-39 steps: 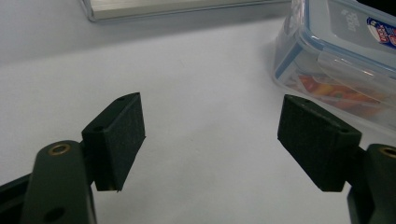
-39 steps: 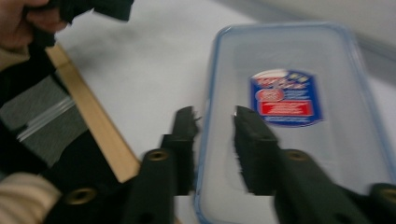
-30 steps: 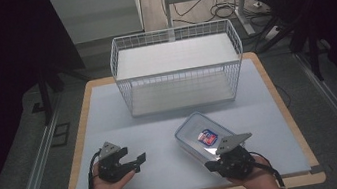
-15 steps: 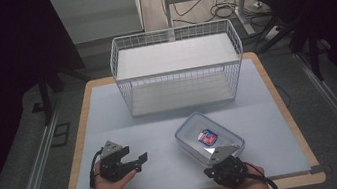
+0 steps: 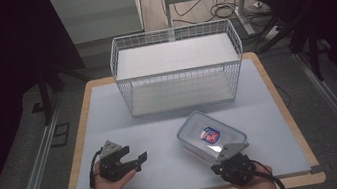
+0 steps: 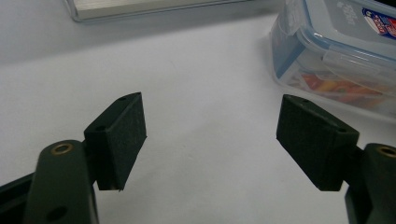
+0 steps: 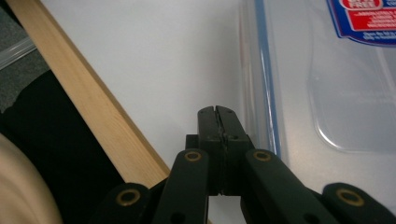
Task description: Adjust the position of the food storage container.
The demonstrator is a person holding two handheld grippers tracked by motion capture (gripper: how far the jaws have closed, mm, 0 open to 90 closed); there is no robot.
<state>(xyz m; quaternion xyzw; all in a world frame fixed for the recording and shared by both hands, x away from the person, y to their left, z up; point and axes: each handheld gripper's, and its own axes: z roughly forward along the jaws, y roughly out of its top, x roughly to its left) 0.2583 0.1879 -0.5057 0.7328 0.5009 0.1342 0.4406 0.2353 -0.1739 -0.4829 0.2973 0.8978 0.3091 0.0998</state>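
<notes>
Box (image 5: 211, 135) sits on bench at 5 o'clock, near basket (image 5: 177, 68). Right tool (image 7: 218, 112) closed, empty, at box edge; left tool (image 6: 210, 135) open, empty. Likely next: grip box.

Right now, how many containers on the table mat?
2. A white wire basket at the far middle of the mat, and a clear lidded plastic box at the near right, just ahead of the shut right gripper. Nothing seems hidden.

A pale blue surface (image 5: 109, 118) with a wooden edge carries two things. A white wire basket (image 5: 177, 68) stands at its far side. A clear lidded container (image 5: 211, 136) lies nearer, well apart from it.
</notes>
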